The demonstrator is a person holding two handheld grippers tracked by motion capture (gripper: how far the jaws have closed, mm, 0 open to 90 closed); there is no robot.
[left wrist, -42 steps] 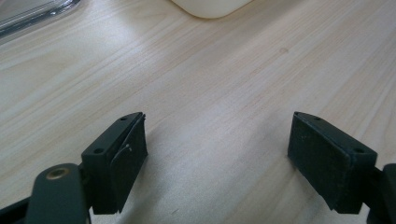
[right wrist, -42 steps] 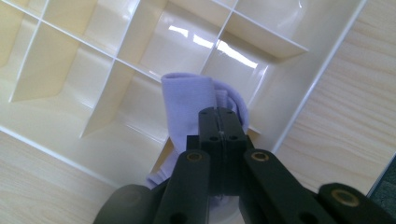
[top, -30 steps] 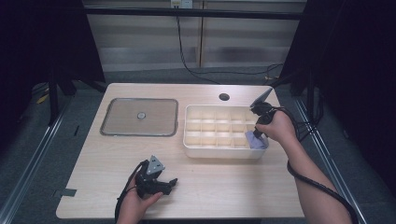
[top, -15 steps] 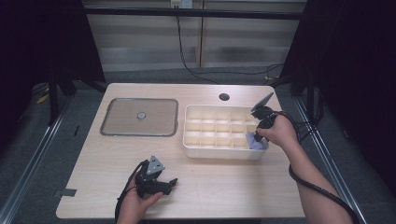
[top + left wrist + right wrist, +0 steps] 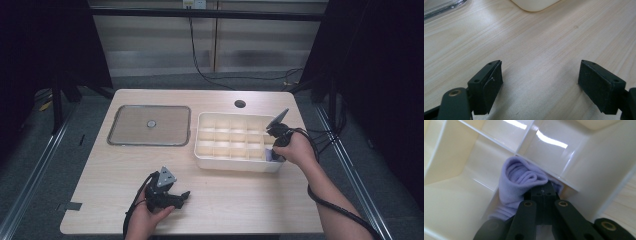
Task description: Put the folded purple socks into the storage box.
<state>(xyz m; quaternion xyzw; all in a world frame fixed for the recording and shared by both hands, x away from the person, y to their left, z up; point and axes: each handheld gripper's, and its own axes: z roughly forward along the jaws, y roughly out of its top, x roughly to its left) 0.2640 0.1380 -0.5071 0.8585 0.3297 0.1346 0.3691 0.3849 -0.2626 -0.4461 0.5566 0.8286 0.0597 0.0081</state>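
Right gripper [image 5: 543,195], jaws clamping a rolled sock [image 5: 520,180], is pressing it into the tray's [image 5: 235,164] near-right corner cell; left gripper [image 5: 541,87] is lying open.

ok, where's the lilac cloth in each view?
High view: the cloth is a small lilac patch in the white tray's near right corner cell, under the right gripper.
Right gripper view: the cloth sits centre frame, rolled, pinched by the shut jaws against a cell divider.
Left gripper view: not in it; open jaws over bare table.
Shared landmark: the tray, whose rounded corner peeks in at top of the left gripper view.
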